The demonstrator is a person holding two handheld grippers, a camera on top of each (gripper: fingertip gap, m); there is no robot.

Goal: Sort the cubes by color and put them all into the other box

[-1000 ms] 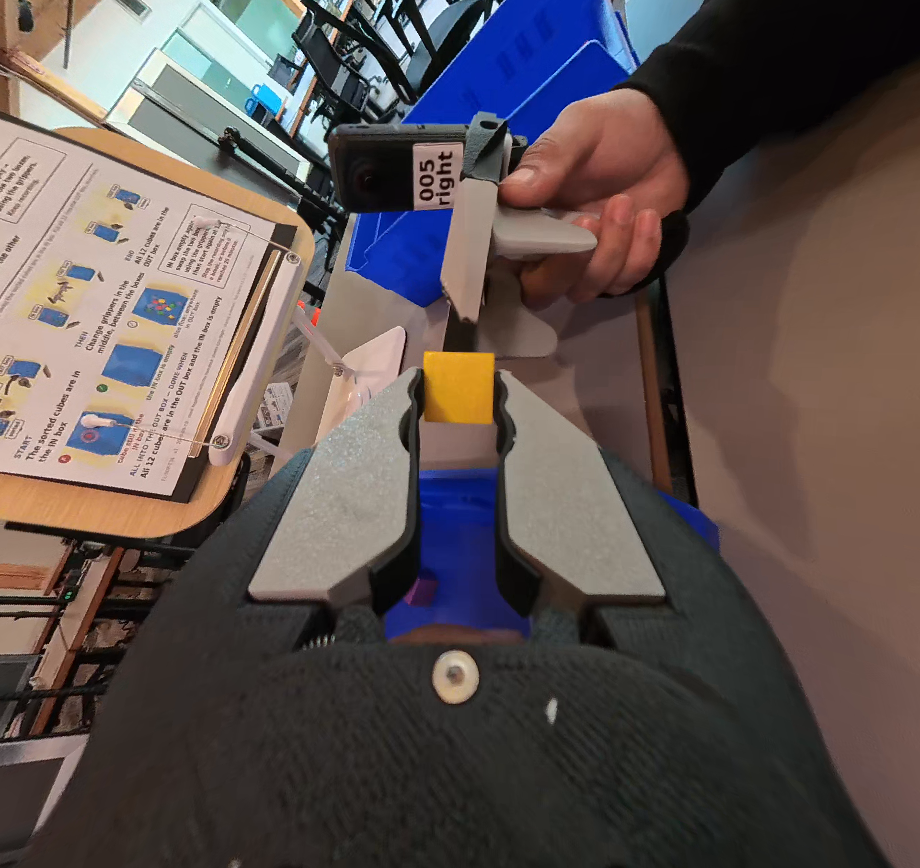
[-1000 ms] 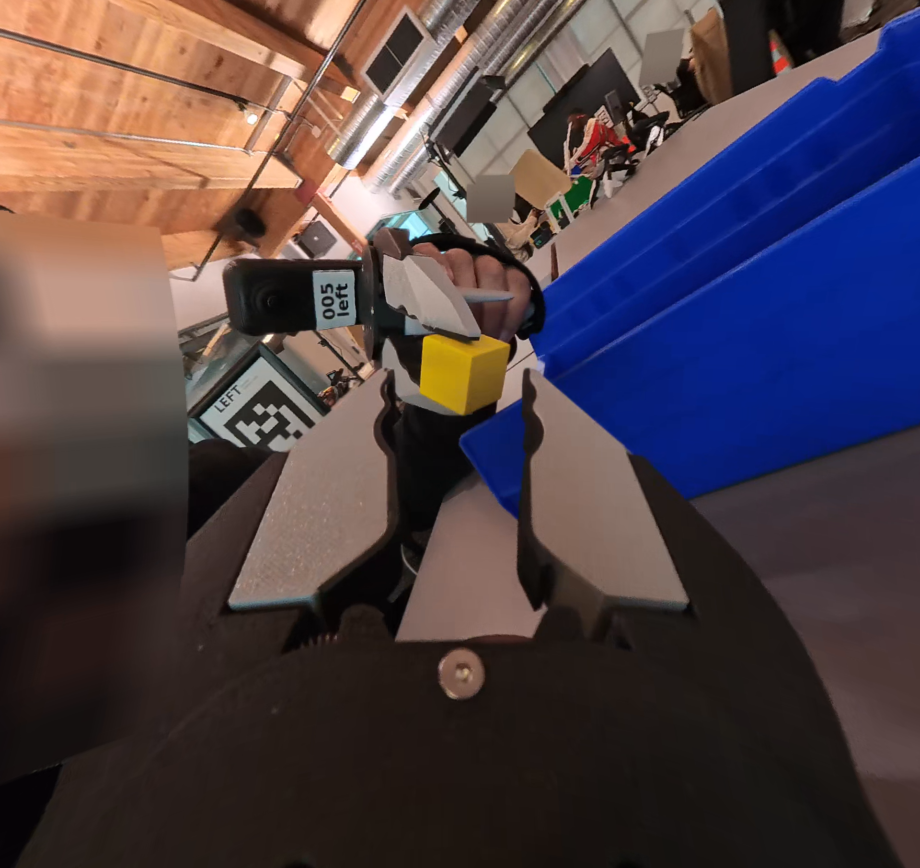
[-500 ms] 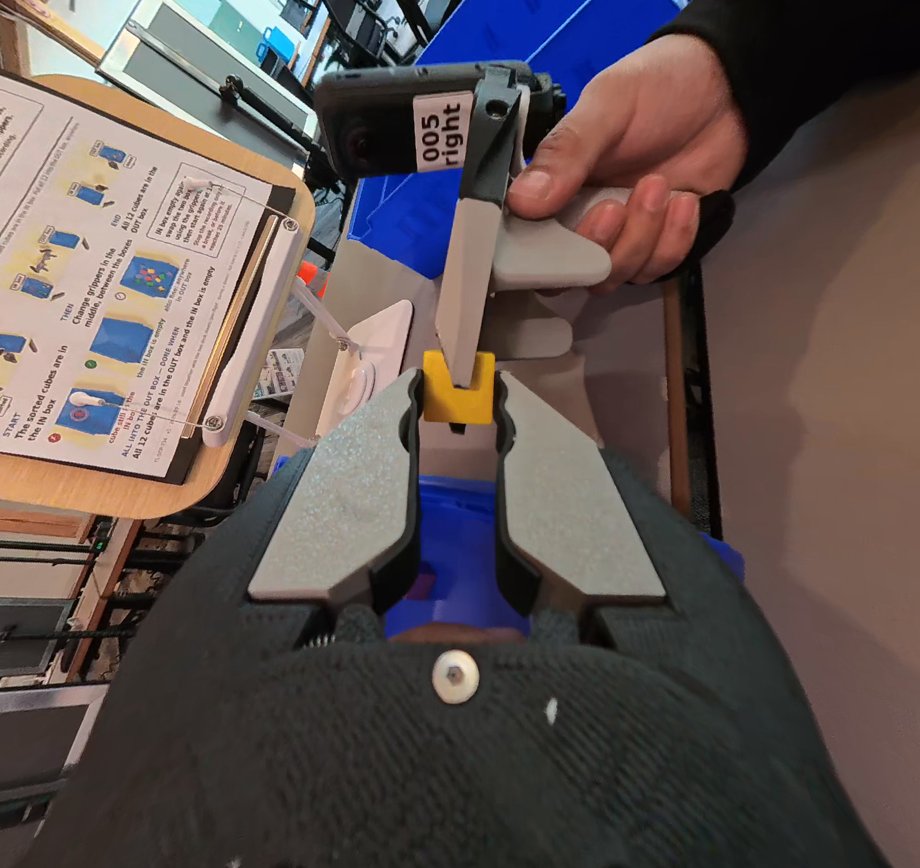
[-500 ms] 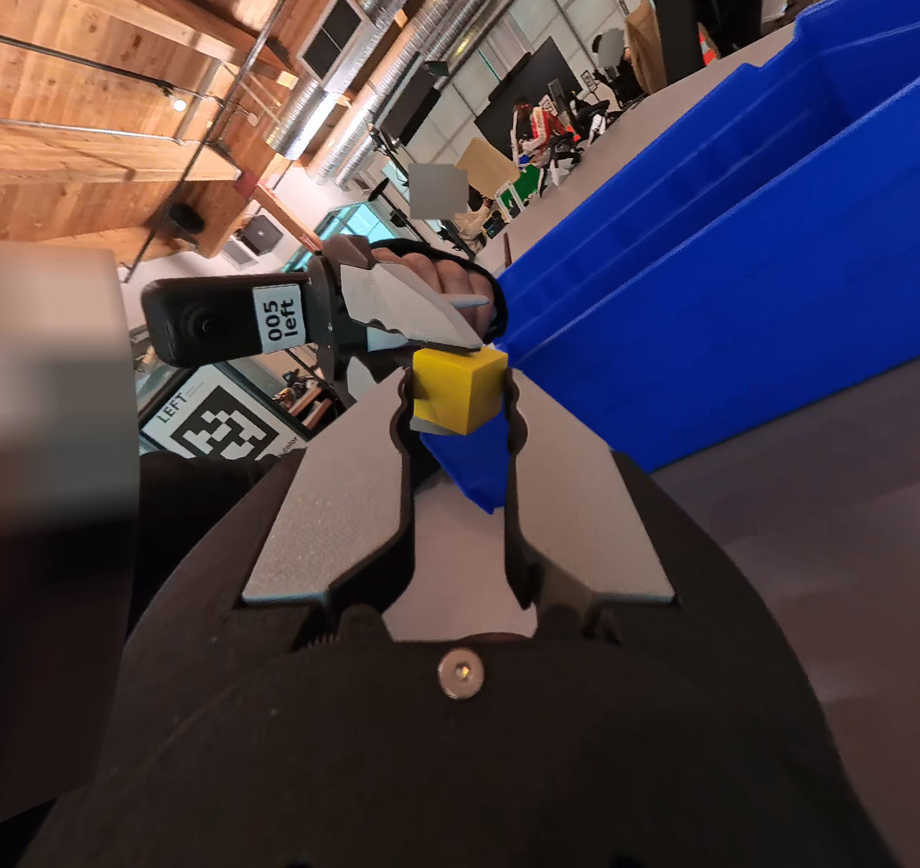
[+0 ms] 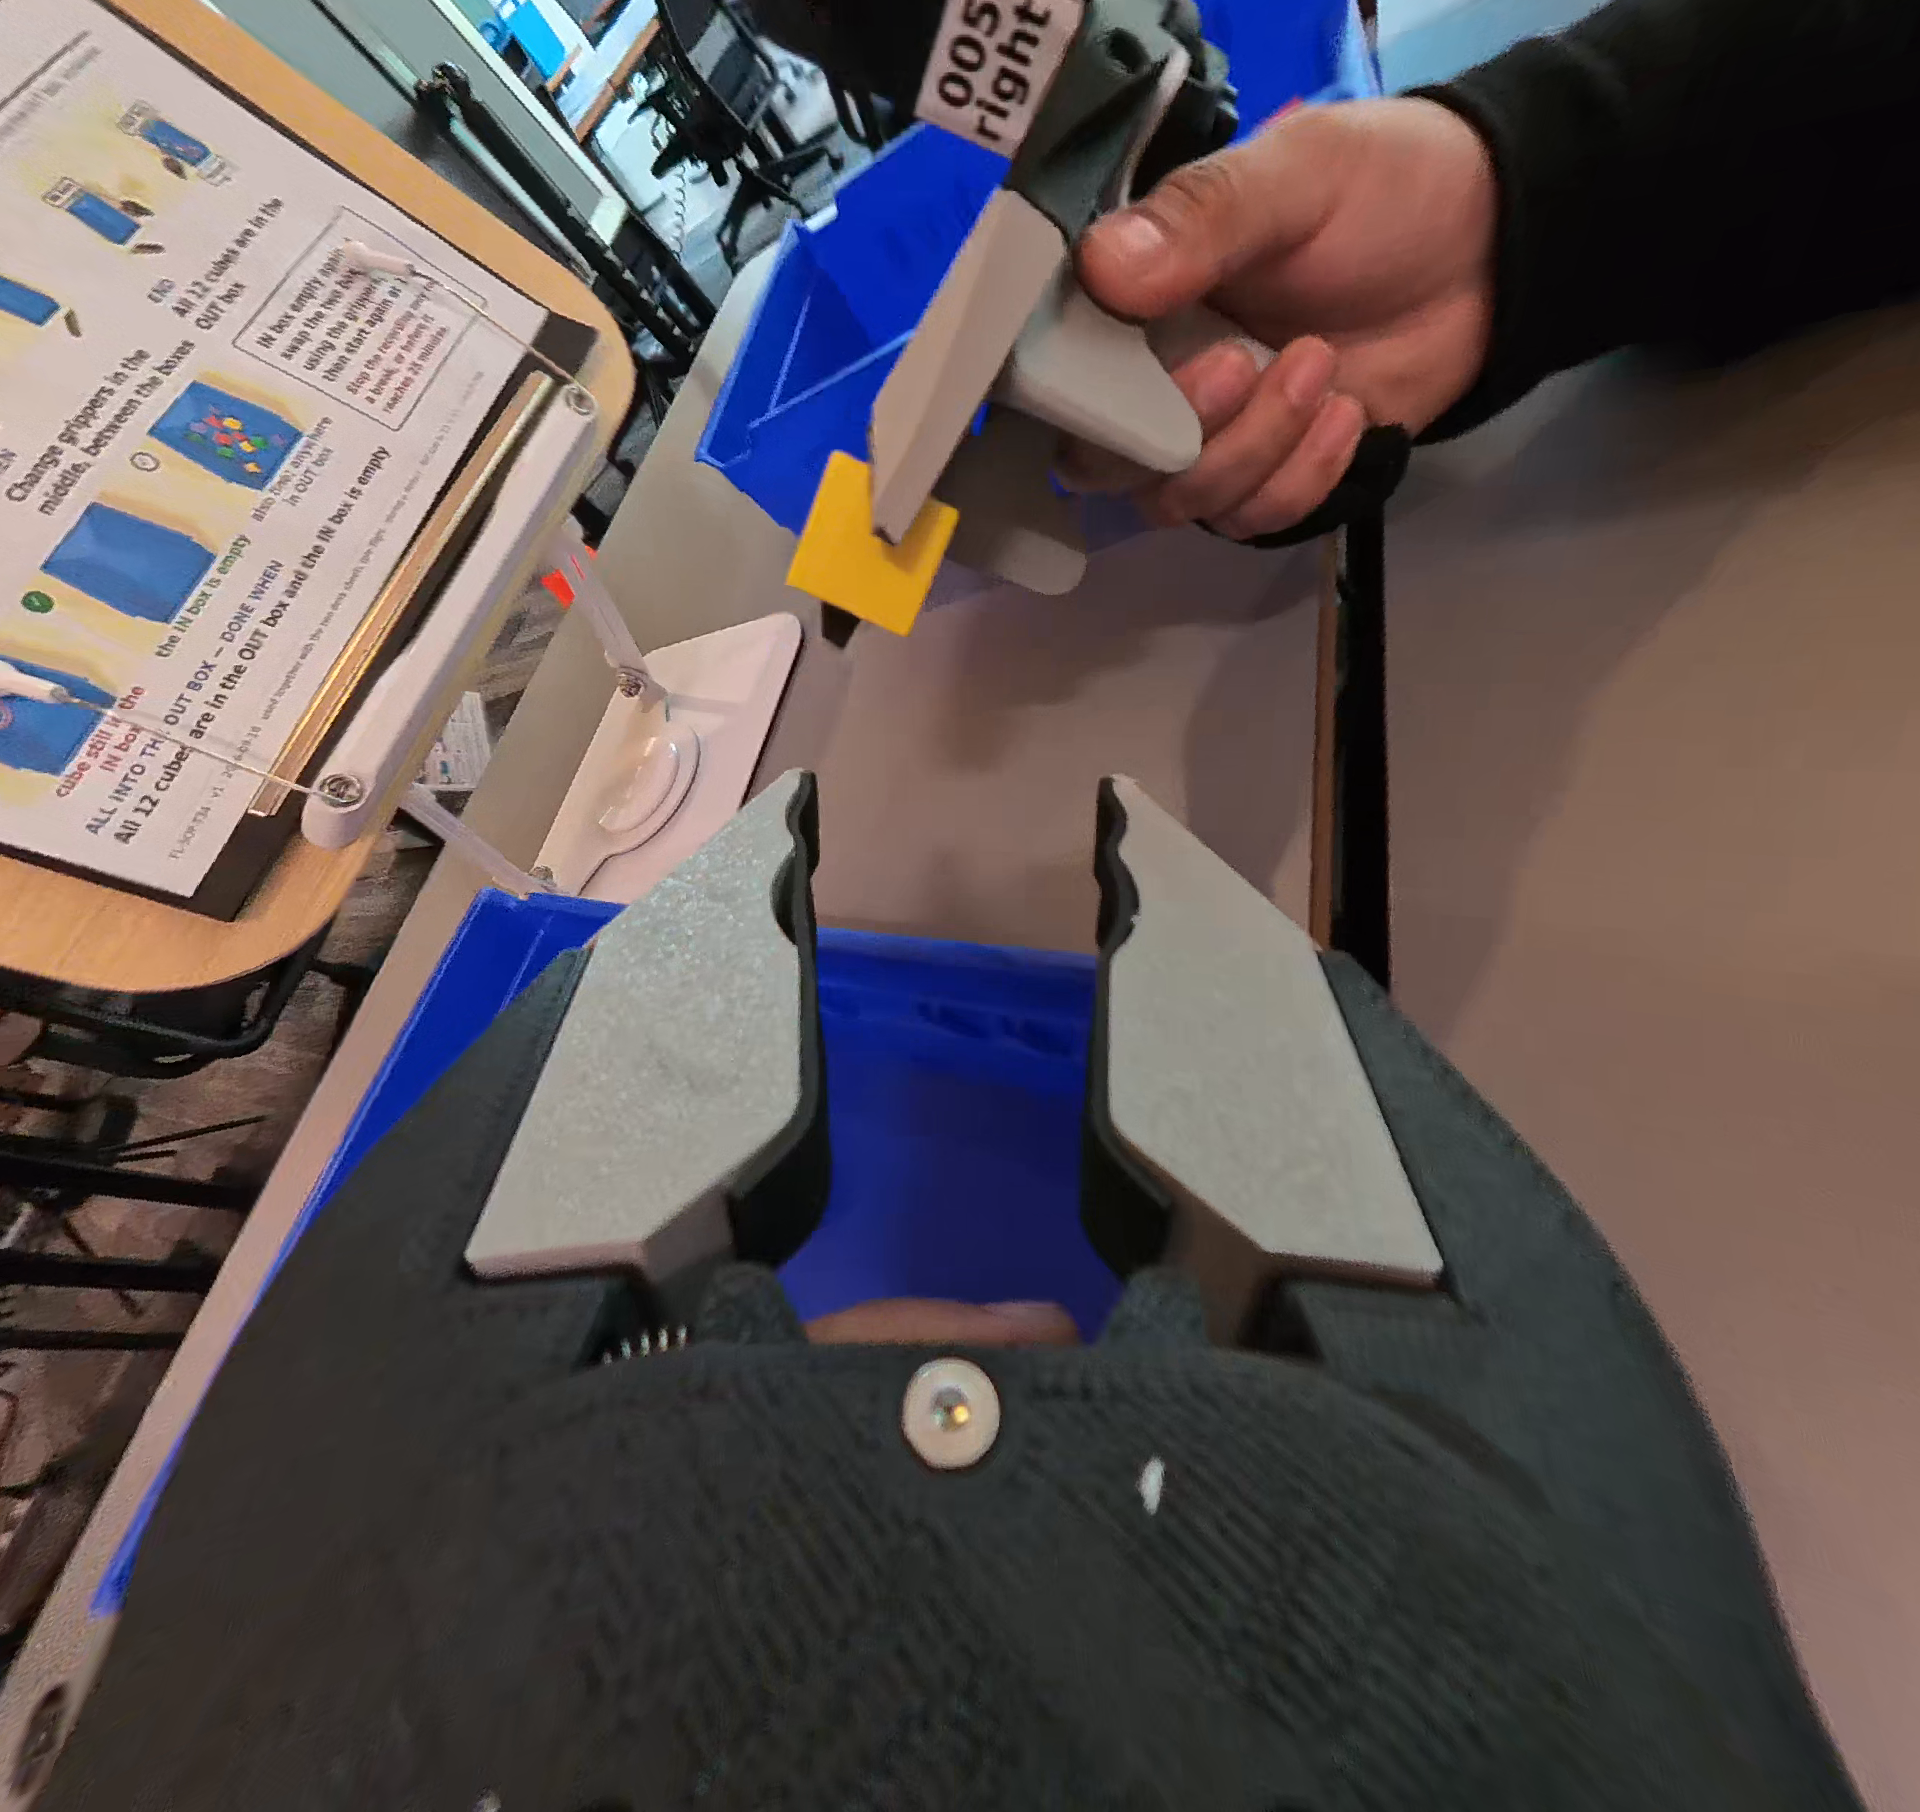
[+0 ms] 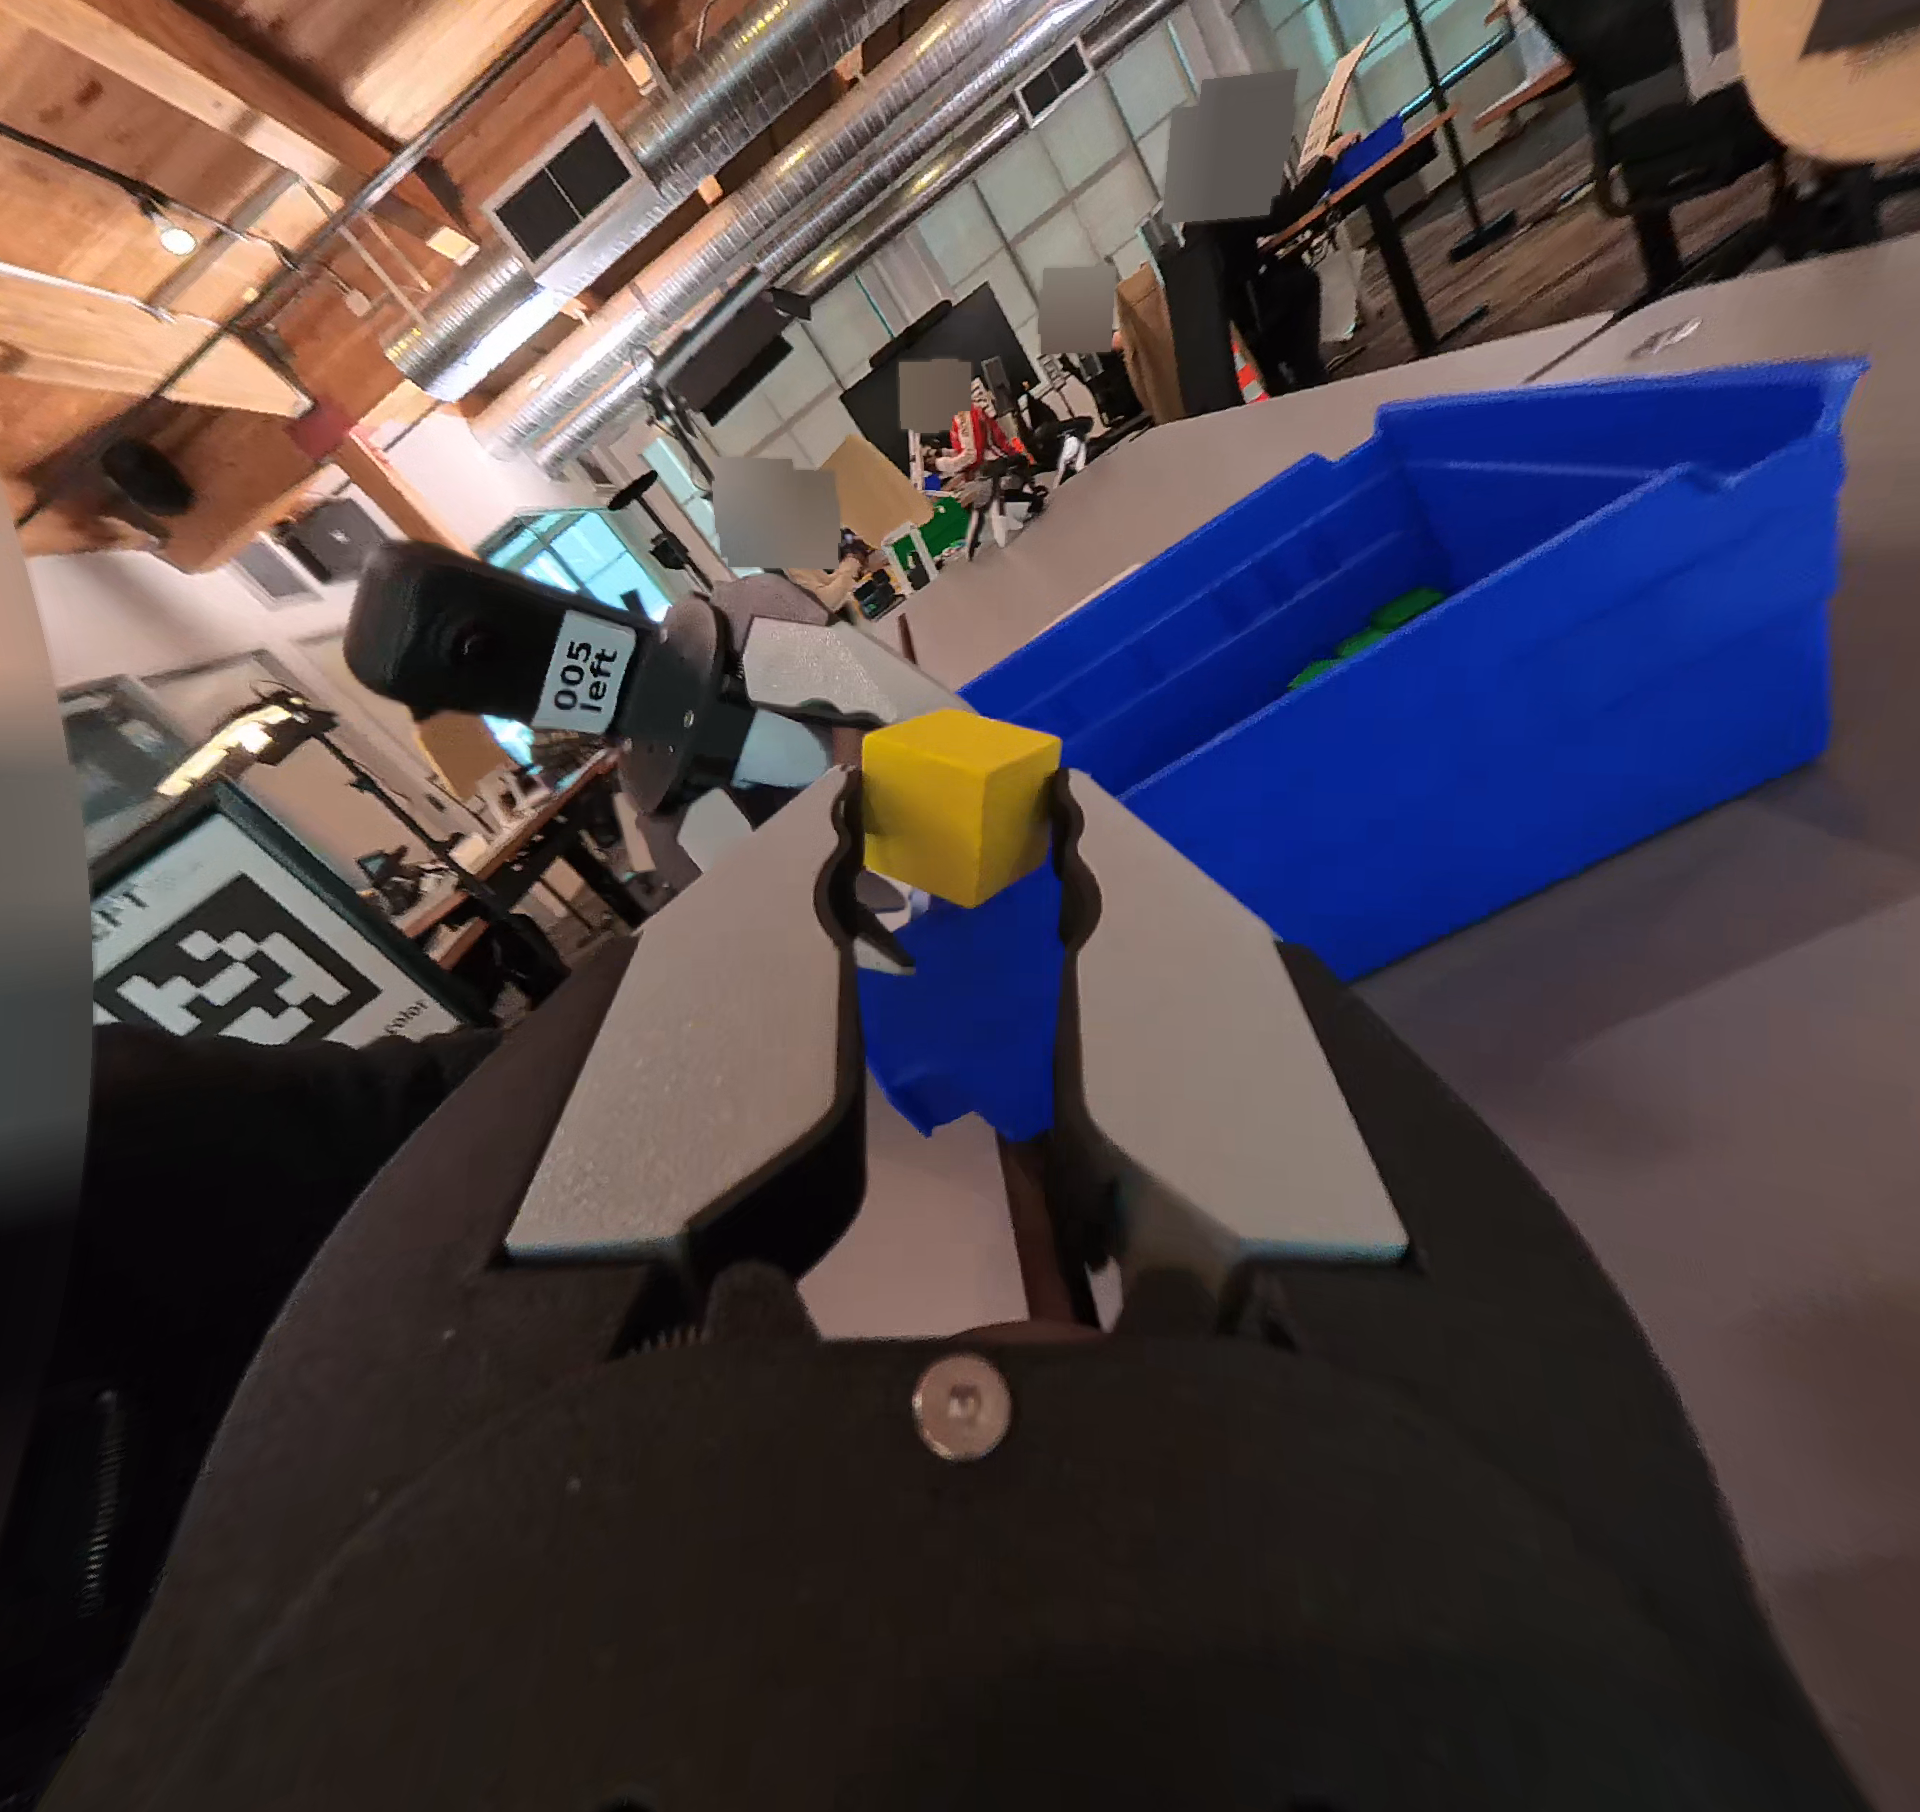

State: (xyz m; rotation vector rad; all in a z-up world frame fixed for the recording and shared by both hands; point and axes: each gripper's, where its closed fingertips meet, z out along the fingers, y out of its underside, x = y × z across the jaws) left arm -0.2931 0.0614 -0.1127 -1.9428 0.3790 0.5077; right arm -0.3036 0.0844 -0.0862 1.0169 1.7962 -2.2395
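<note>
My right gripper (image 6: 956, 817) is shut on a yellow cube (image 6: 961, 817) and holds it in the air between the two boxes. The cube also shows in the left wrist view (image 5: 868, 547), pinched at the right gripper's tips (image 5: 894, 515). My left gripper (image 5: 956, 827) is open and empty, above the near blue box (image 5: 935, 1087), a short way back from the cube. It shows in the right wrist view (image 6: 873, 713) behind the cube. The far blue box (image 6: 1507, 723) holds green cubes (image 6: 1361, 640).
A wooden board with an instruction sheet (image 5: 208, 474) stands on a white stand (image 5: 665, 754) at the table's left edge. The grey table (image 5: 1610, 827) stretches to the right. A person's hand in a black sleeve (image 5: 1320, 287) holds the right gripper.
The left gripper let go of the yellow cube, opened and drew back. The right gripper closed on the cube and carried it away toward the far blue box.
</note>
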